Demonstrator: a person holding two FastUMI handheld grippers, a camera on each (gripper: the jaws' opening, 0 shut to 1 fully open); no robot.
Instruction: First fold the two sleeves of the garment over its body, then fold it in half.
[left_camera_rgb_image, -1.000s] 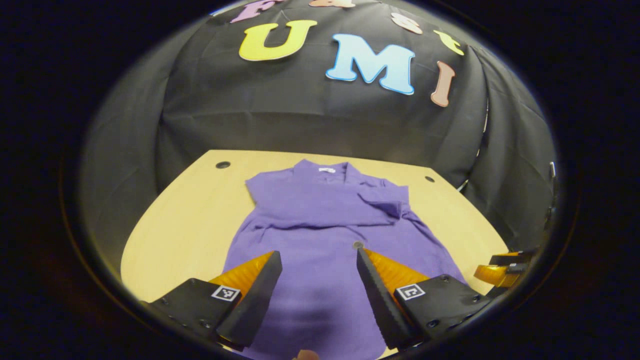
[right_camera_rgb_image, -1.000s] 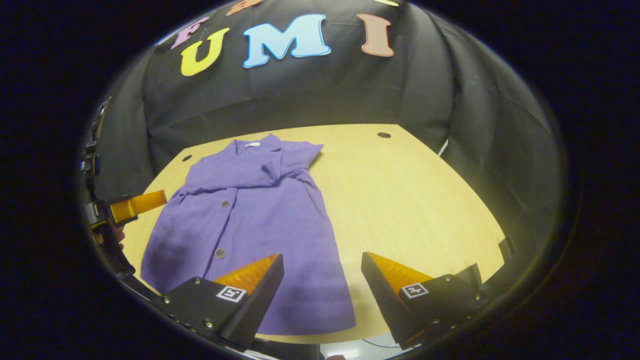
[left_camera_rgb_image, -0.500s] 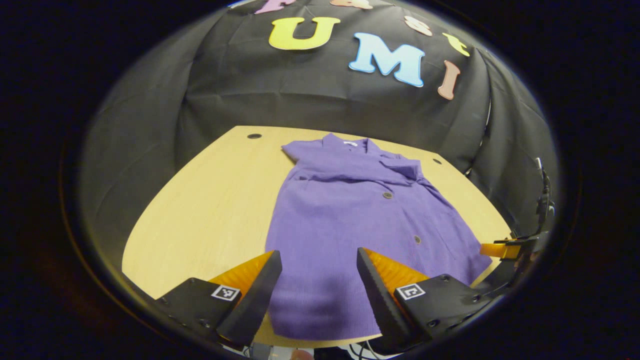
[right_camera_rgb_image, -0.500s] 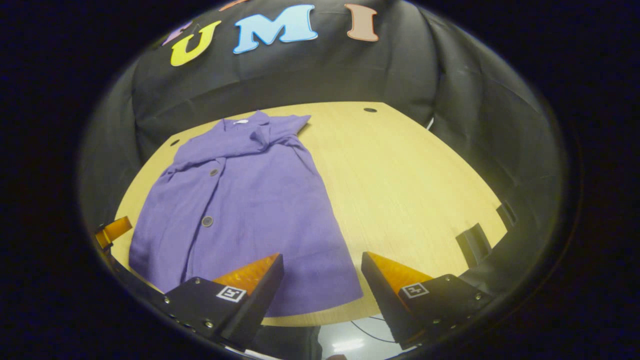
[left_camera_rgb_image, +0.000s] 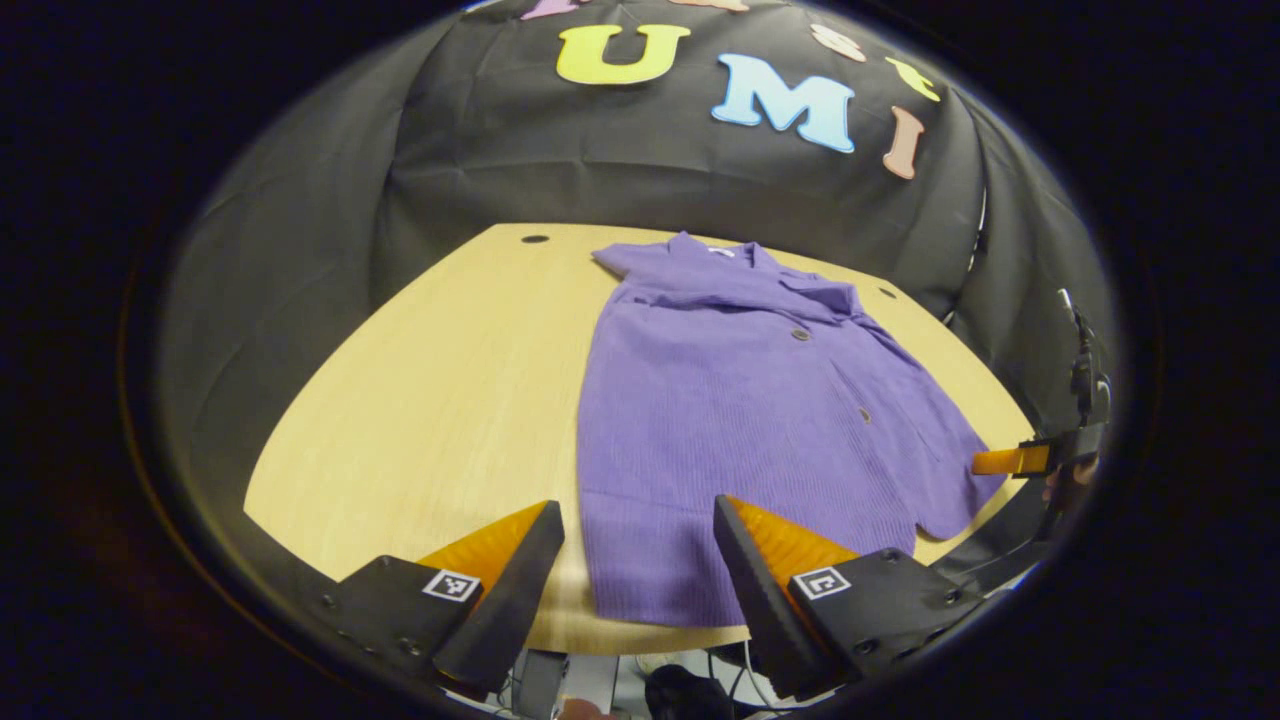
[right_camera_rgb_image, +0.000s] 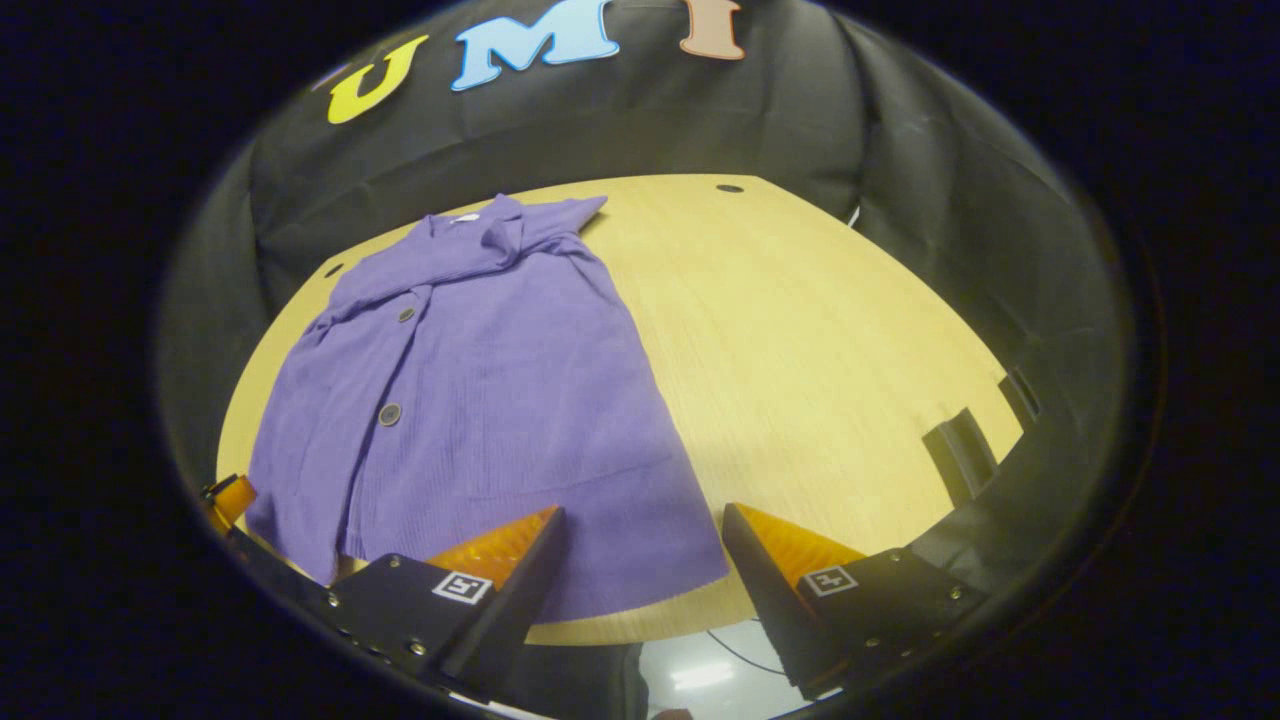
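The purple shirt (left_camera_rgb_image: 740, 420) lies flat on the table (left_camera_rgb_image: 420, 400), sleeves across its chest, hem at the near edge, where the left gripper (left_camera_rgb_image: 640, 560) and right gripper (right_camera_rgb_image: 645, 560) hang with fingers wide apart, holding nothing, maybe ready to grab it.

Purple buttoned garment (left_camera_rgb_image: 740, 420) lies flat — both sleeves folded across its chest, collar far.
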